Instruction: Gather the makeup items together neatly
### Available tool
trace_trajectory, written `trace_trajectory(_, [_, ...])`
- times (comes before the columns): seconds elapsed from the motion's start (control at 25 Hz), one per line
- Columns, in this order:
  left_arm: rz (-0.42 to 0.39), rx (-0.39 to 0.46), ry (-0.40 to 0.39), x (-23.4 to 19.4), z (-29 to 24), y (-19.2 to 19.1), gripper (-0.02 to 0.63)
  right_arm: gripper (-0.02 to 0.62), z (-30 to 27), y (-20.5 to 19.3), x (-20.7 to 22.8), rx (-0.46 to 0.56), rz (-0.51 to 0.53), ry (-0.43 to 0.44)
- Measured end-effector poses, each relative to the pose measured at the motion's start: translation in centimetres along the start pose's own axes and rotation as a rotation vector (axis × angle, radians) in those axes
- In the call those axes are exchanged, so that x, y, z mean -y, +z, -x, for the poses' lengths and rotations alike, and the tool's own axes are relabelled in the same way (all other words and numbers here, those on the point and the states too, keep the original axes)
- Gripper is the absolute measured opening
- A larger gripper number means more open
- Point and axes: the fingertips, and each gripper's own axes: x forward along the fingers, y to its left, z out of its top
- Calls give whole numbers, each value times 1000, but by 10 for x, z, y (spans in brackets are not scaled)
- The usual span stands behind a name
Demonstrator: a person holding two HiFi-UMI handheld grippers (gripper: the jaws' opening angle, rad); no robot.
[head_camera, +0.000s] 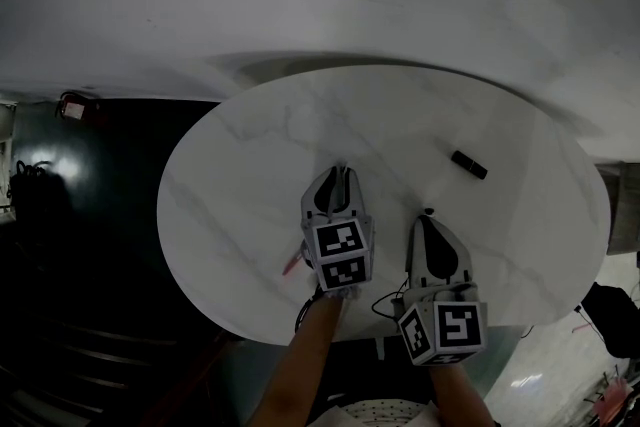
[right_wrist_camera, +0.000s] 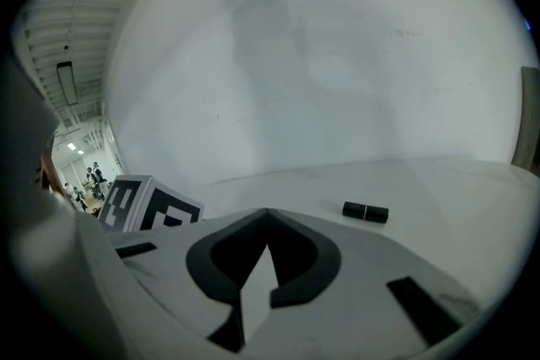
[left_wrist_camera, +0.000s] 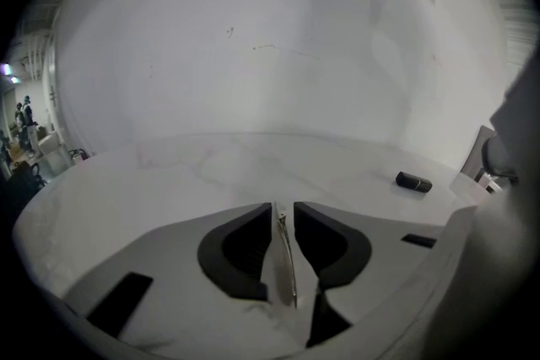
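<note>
Gaping left gripper [left_wrist_camera: 283, 208]: jaws apart, thin metal piece [left_wrist_camera: 287, 253] between them, seemingly loose — could snag when pulled away.
Right gripper [right_wrist_camera: 267, 213]: closed, empty.
Lipstick [head_camera: 468, 165]: well apart on table [head_camera: 250, 165] — a nudge might roll it.

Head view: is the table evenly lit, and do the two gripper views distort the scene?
Head view: table evenly bright, surroundings left of it dark, soft shadow behind the far rim. Both gripper views: strong fisheye bending, black corners.
</note>
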Motion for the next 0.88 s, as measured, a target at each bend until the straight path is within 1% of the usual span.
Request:
trace_trajectory(0.16, [-25, -21, 8, 1, -2, -3, 108, 8, -1, 2, -1, -9, 9, 2])
trace_trajectory(0.24, [-24, -35, 16, 0, -3, -4, 79, 8, -1, 2, -1, -7, 7, 3])
trace_trajectory(0.48, [-45, -51, 40, -2, -5, -4, 80, 8, -1, 3, 2, -8, 5, -1])
trace_trajectory(0.56, [-42, -54, 50, -4, -4, -4, 53, 8, -1, 4, 2, -6, 3, -2])
trace_trajectory(0.68, [-40, -55, 51, -4, -4, -4, 54, 8, 0, 4, 4, -7, 1, -6])
trace_trajectory(0.88, [-76, -55, 56, -4, -3, -4, 55, 8, 0, 5, 5, -12, 0, -8])
